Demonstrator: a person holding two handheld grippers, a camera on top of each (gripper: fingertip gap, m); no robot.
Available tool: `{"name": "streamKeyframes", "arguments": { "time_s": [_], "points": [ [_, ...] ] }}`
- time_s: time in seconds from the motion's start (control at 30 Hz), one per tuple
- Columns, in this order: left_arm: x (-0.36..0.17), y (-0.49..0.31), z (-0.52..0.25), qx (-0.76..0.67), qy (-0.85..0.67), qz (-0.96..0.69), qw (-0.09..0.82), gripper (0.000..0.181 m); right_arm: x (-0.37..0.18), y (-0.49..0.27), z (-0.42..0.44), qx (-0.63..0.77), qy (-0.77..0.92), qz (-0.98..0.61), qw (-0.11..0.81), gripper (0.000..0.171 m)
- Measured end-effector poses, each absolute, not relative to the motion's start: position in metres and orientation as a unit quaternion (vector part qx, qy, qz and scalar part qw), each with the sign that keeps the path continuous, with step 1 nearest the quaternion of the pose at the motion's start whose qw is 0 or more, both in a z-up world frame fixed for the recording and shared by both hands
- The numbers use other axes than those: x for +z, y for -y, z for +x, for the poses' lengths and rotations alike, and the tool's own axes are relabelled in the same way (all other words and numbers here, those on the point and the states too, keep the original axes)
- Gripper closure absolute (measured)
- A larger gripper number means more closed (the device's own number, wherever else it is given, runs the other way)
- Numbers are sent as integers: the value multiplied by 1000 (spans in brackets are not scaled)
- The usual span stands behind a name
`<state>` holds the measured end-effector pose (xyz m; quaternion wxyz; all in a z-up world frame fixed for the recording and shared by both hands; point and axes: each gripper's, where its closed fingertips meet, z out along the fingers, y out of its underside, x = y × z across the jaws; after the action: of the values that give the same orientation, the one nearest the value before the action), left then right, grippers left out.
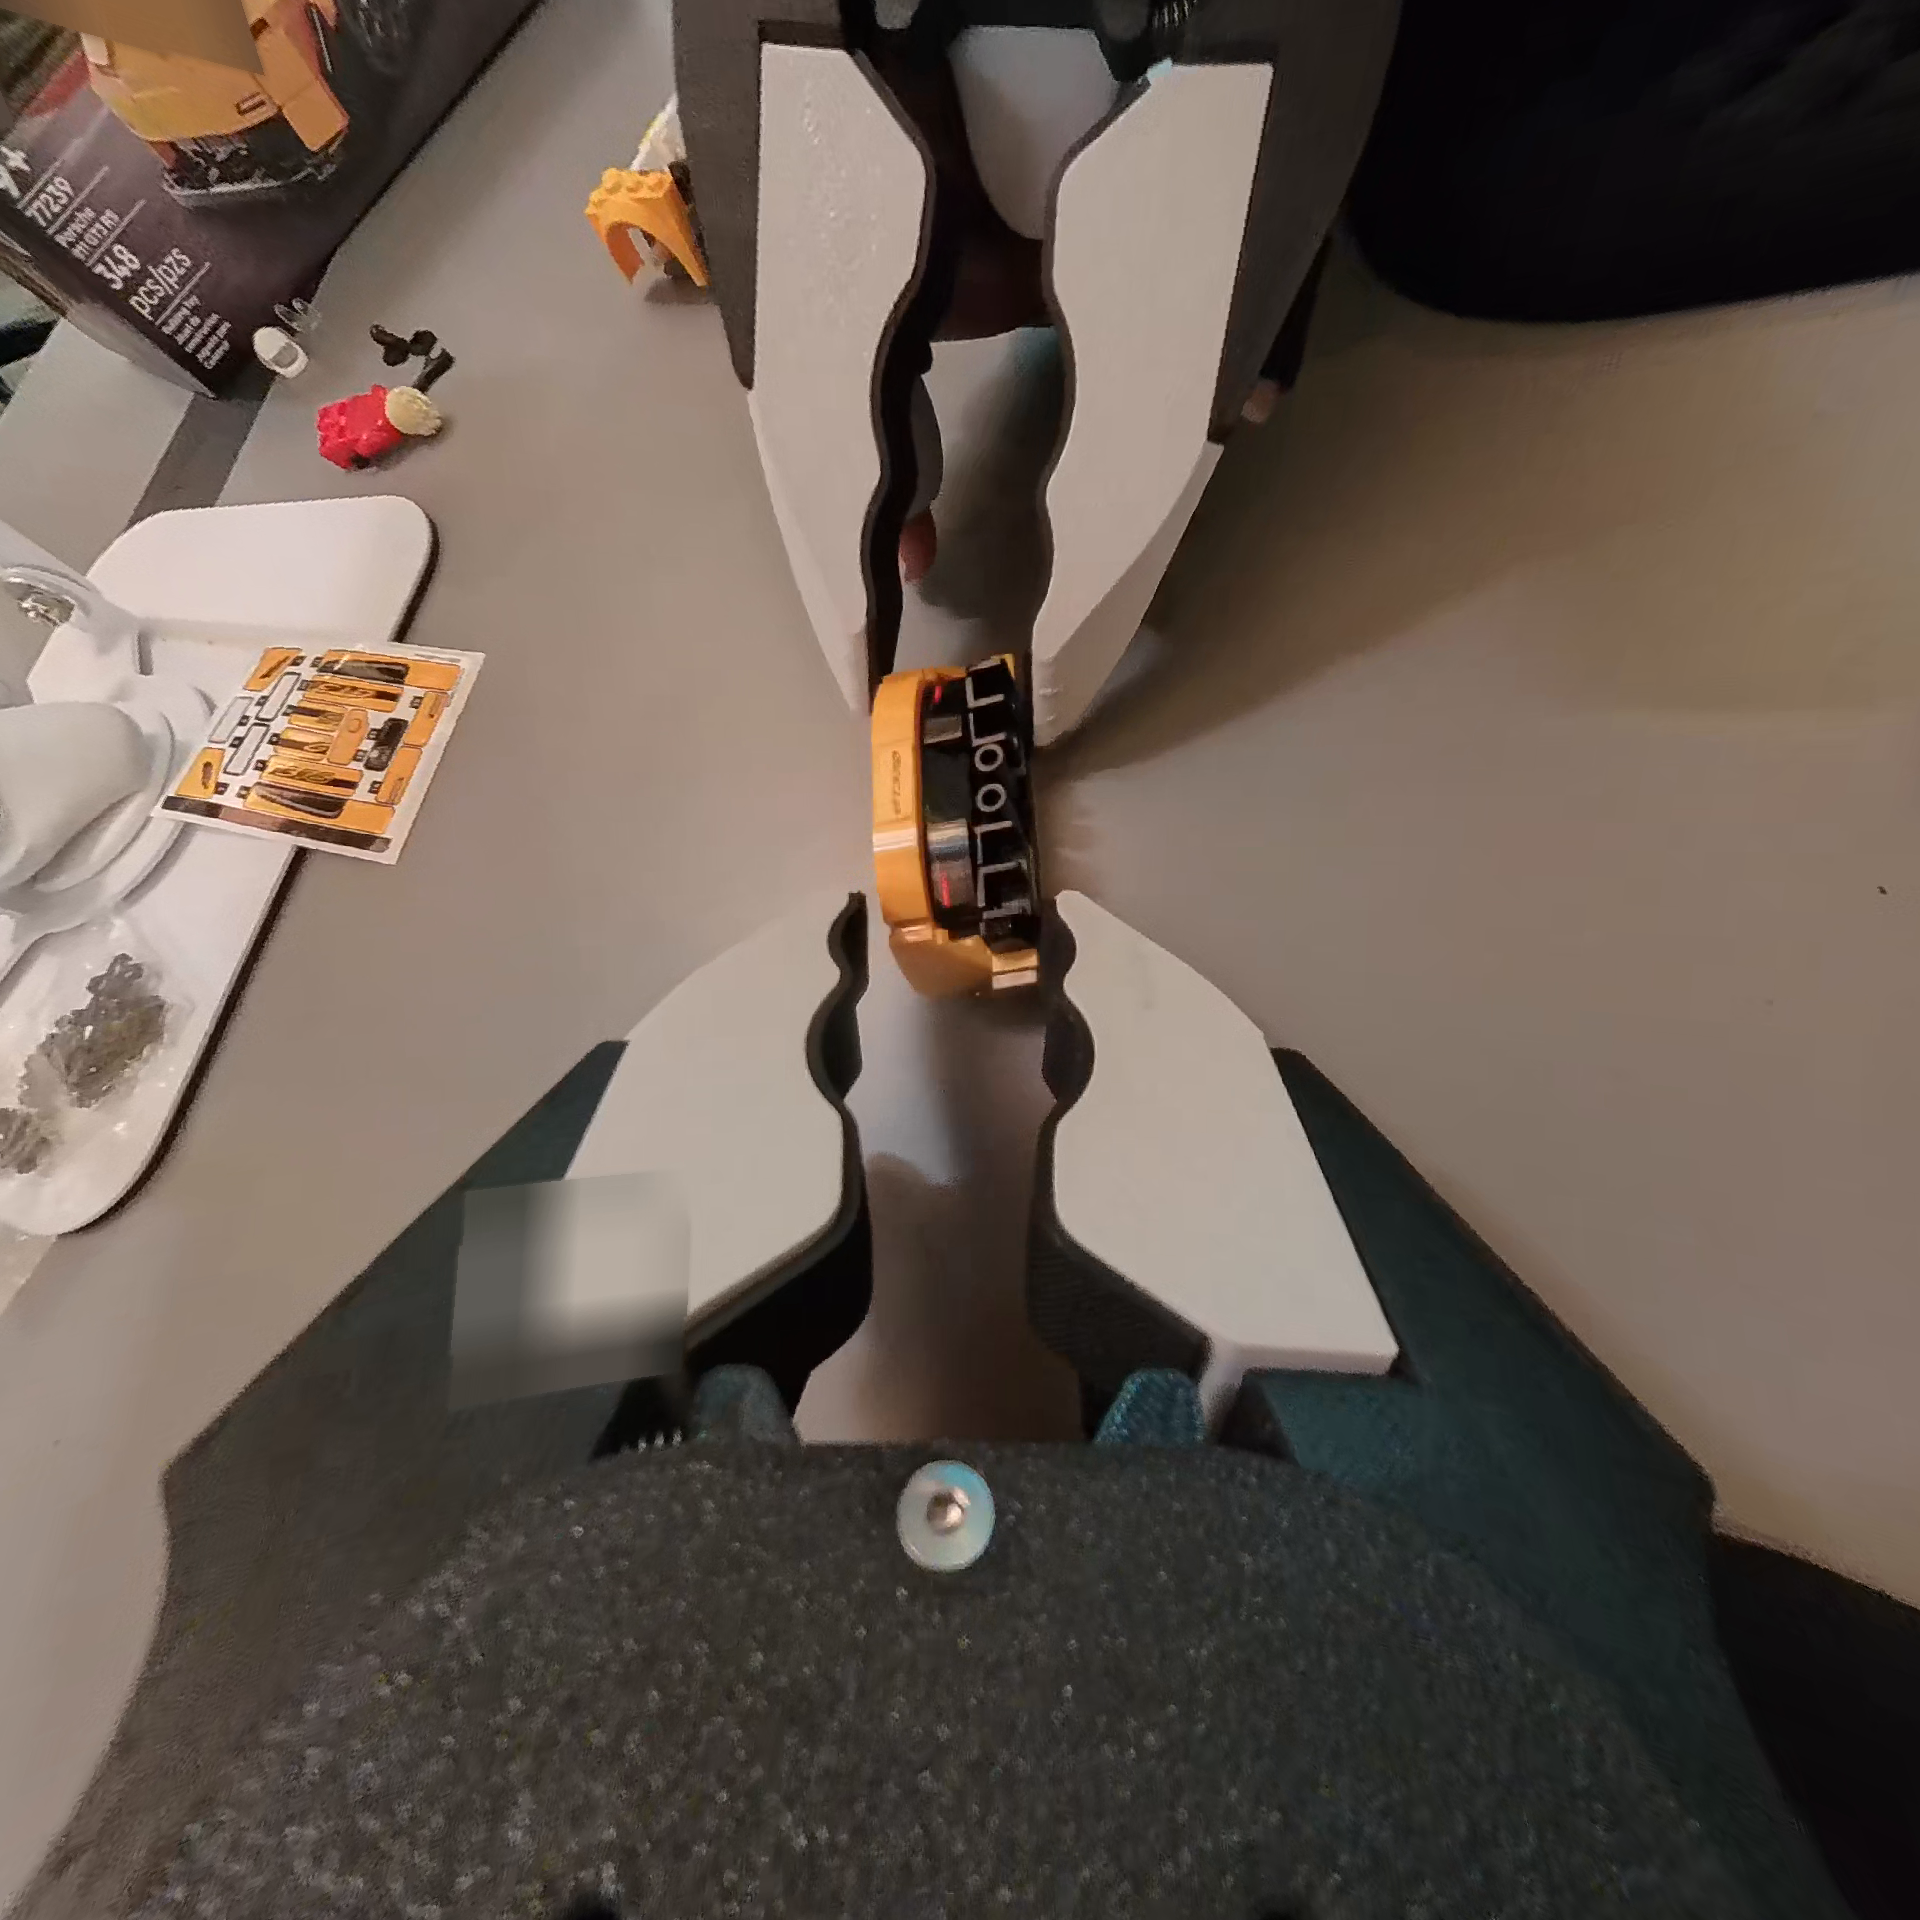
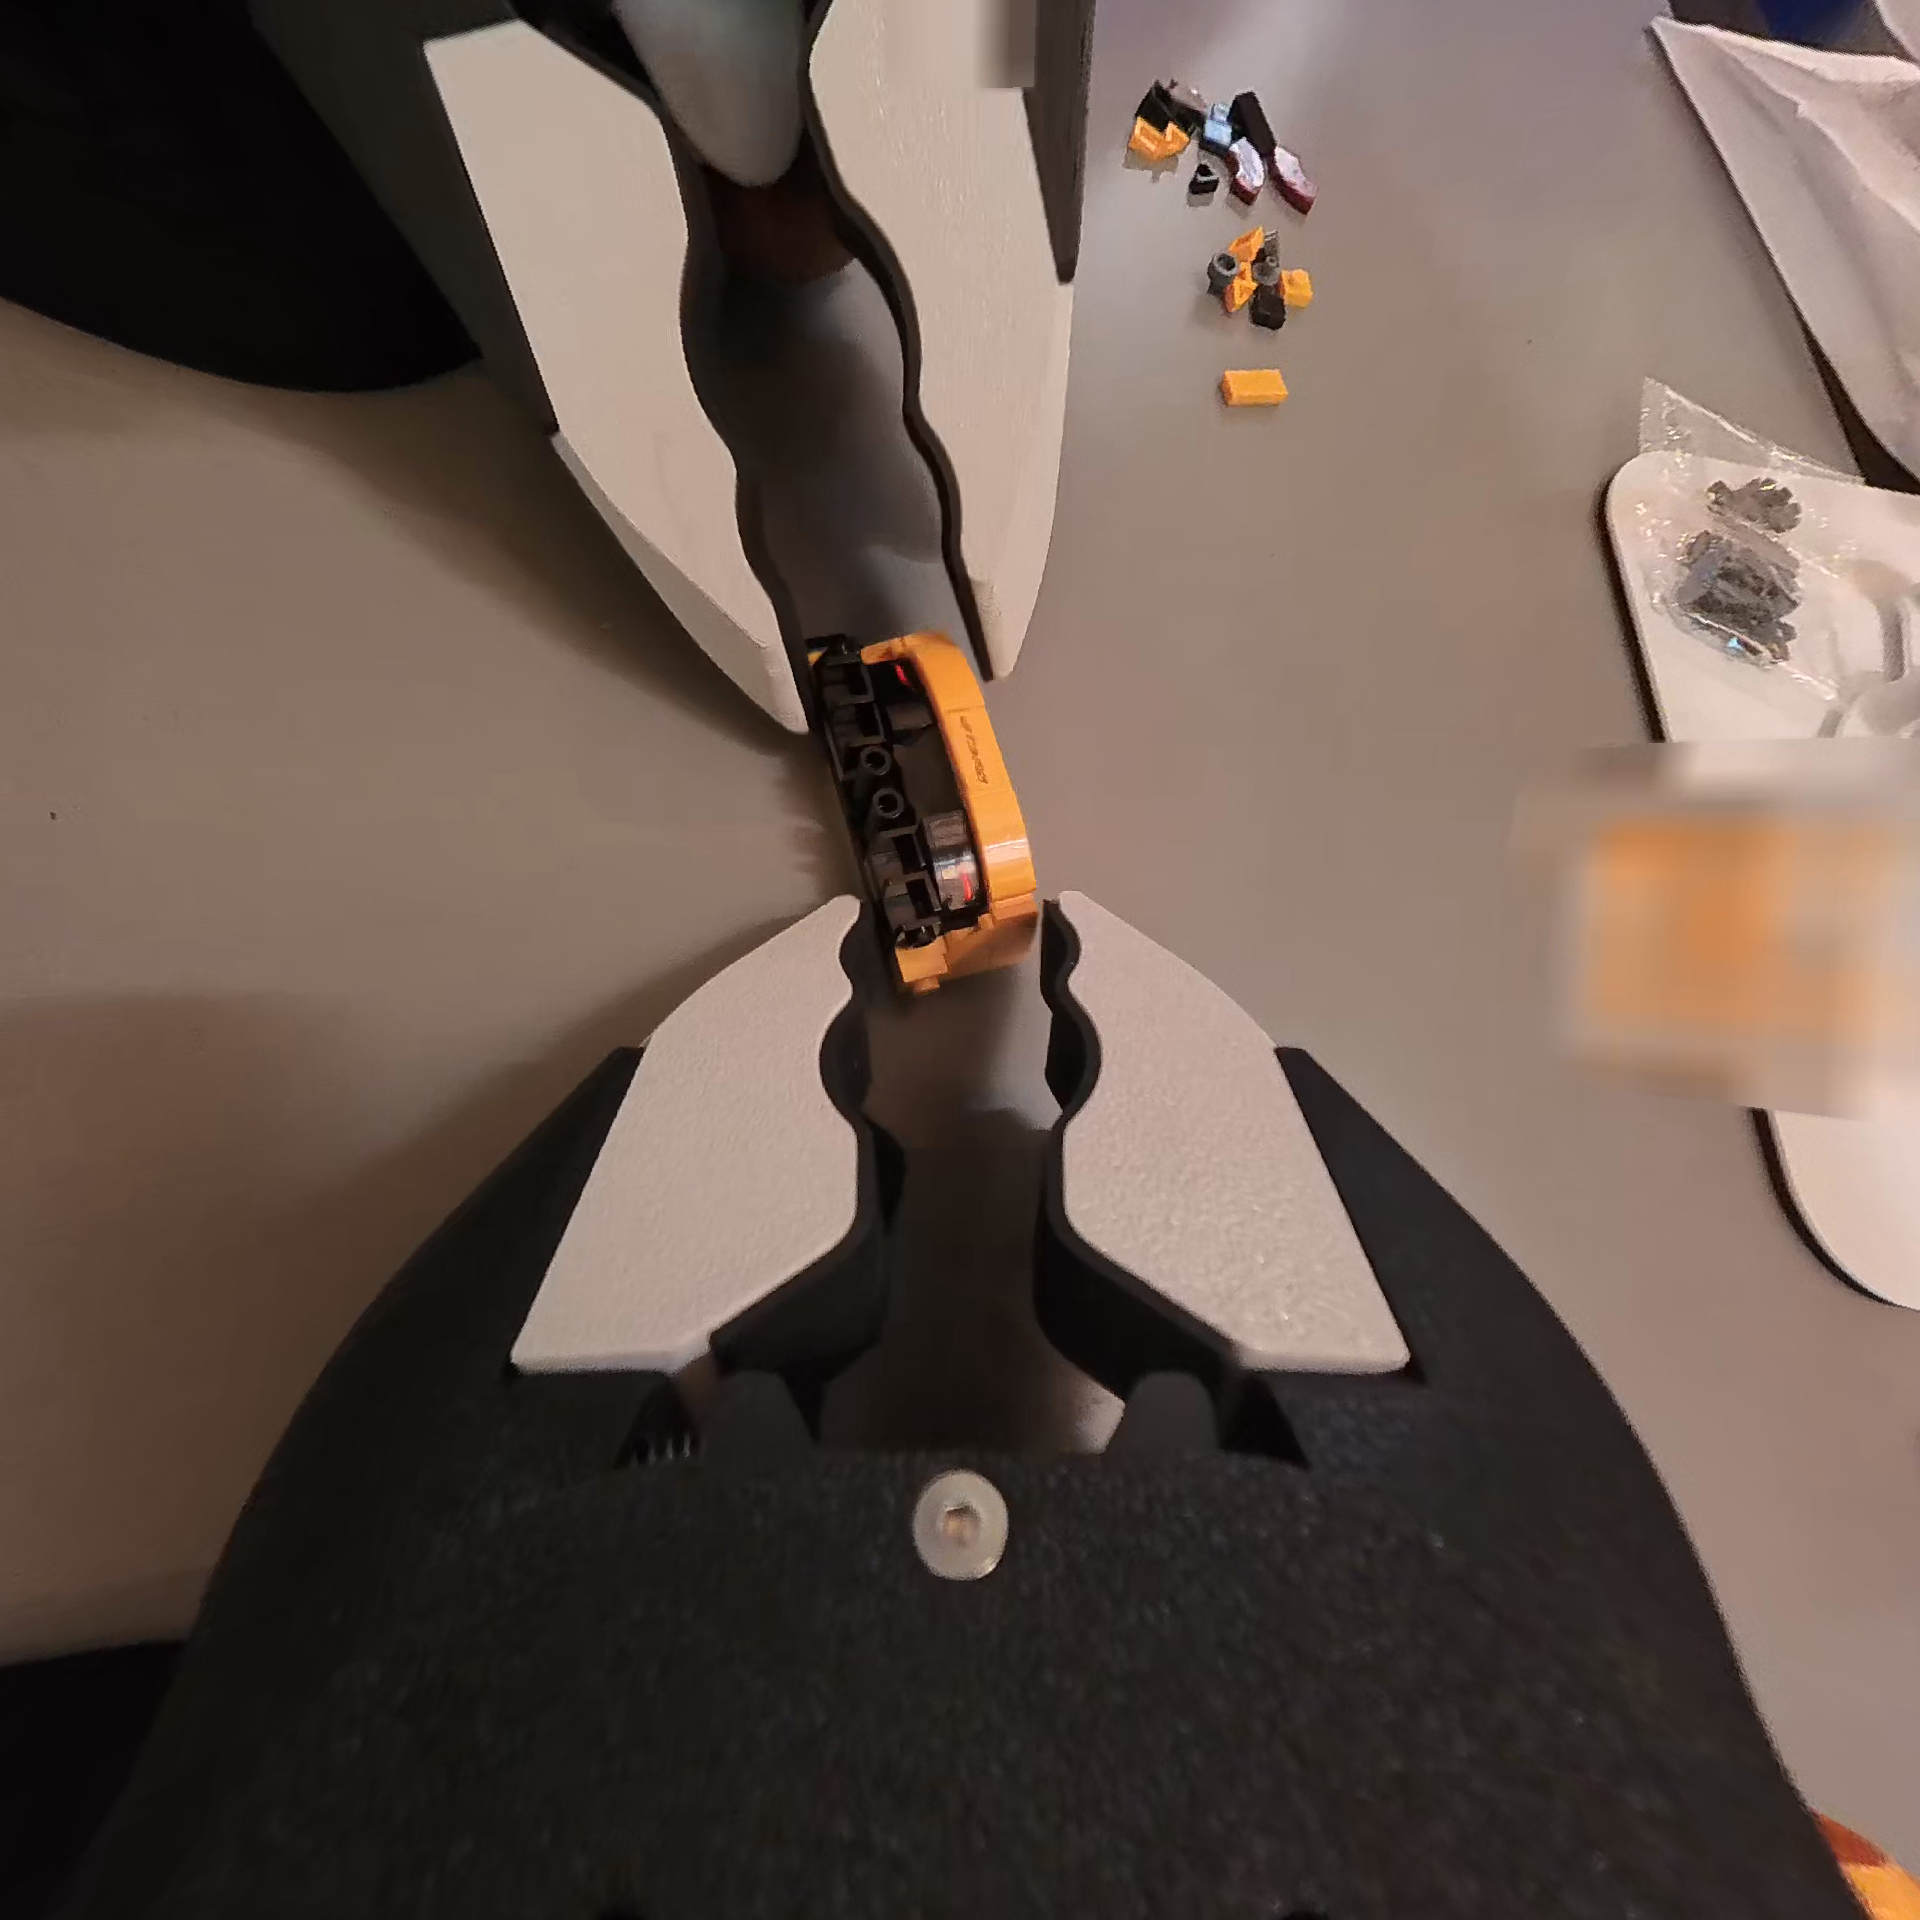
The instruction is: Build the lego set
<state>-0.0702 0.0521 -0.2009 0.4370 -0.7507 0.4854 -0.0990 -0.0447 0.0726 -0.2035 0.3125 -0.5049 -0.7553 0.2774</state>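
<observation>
Car body (image 1: pixel 951 821), orange and black, hangs mid-frame above the table (image 1: pixel 1455 831), pinched at both ends between my left gripper (image 1: pixel 956 925) and right gripper (image 2: pixel 951 925). Uneven squeezing could pop pieces loose.

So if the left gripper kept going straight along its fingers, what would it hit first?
The orange-and-black lego assembly, which sits at the left gripper's fingertips. Directly beyond it is the right gripper, facing it from the other end.
</observation>
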Motion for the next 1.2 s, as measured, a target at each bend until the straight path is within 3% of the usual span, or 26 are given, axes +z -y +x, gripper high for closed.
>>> {"name": "streamKeyframes", "arguments": {
  "time_s": [0.17,0.27,0.37,0.53,0.83,1.07,1.2],
  "points": [
    [-176,-52,-71,-151,-455,-730,487,146,-176,-80,-49,324,715,-506,359,127],
    [-145,-60,-79,-167,-400,-714,549,156,-142,-98,-56,362,643,-516,436,124],
    [-118,-69,-99,-156,-333,-702,610,180,-105,-124,-51,369,556,-516,536,138],
    [-90,-79,-128,-116,-245,-685,676,181,-80,-144,-39,346,484,-519,614,171],
    [-63,-82,-165,-59,-152,-651,742,181,-50,-167,-15,340,375,-533,678,171],
    [-66,-85,-182,-102,-92,-667,732,181,-54,-165,-18,338,386,-530,675,171],
    [-60,-85,-206,-47,-77,-672,735,181,-55,-166,-17,338,385,-533,674,171]
  ]
}}
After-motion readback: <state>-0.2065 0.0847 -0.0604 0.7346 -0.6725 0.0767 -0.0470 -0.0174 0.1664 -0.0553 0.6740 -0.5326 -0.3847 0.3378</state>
